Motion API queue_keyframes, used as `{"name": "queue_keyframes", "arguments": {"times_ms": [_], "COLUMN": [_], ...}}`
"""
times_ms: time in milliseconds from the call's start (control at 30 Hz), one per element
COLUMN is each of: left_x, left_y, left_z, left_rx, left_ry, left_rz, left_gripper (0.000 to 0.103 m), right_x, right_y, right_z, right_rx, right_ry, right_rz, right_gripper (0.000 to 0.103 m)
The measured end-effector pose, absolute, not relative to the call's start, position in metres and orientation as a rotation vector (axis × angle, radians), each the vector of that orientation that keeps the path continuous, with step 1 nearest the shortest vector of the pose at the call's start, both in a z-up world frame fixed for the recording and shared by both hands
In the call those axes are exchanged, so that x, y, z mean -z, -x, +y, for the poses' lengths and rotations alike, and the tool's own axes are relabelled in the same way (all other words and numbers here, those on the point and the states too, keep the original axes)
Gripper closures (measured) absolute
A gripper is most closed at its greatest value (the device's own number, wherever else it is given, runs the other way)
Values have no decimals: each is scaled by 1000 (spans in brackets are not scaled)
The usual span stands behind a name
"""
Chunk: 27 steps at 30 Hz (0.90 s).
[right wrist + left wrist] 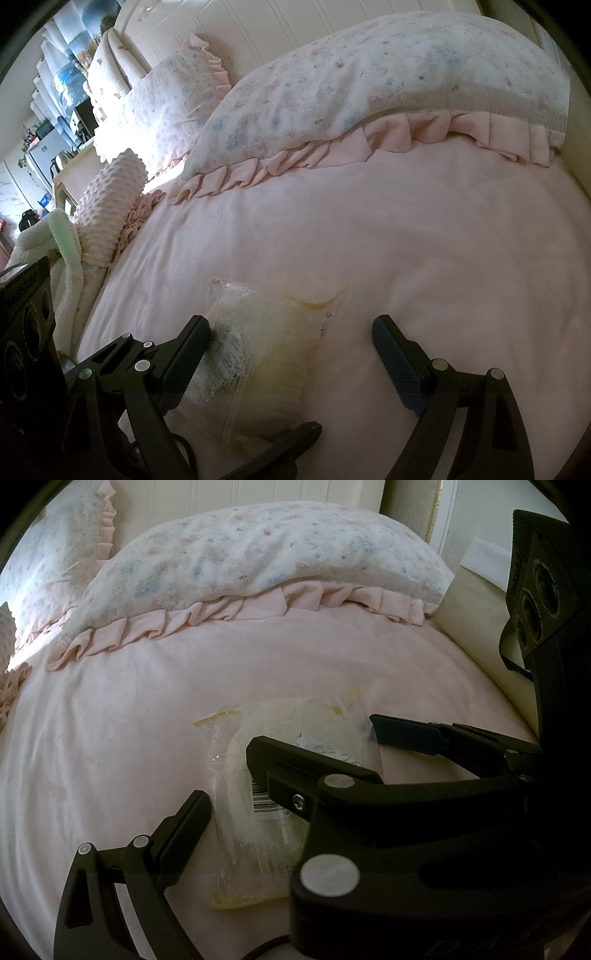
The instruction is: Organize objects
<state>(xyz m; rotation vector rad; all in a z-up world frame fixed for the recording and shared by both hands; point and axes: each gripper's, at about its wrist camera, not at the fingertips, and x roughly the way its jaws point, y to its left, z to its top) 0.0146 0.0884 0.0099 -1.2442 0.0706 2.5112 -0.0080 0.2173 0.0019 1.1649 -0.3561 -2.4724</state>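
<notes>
Right hand-held gripper (291, 354) gaping over plastic packet (258, 354) on pink sheet (406, 240).

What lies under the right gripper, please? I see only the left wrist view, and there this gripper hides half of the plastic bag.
Observer: The right gripper is open. The plastic bag lies flat on the pink sheet inside its opening, close to its left finger.
Operator: Is something near its other finger?
Observer: No, only bare sheet shows between the bag and the right finger.
Operator: What is at the left edge of the bed?
Observer: A white and green fluffy blanket lies there, against a pink dotted cushion.
</notes>
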Motion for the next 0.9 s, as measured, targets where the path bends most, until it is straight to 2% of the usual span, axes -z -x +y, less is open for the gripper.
{"name": "queue_keyframes", "arguments": {"times_ms": [900], "left_x": [-10], "left_y": [-15], "left_z": [88], "left_rx": [-2512], "left_ry": [1244], "left_rz": [73], "left_gripper": [7], "right_x": [-3], "right_y": [8], "right_z": [216], "right_rx": [2470], "right_ry": [-1159], "right_rz": [-363], "right_gripper": [13]}}
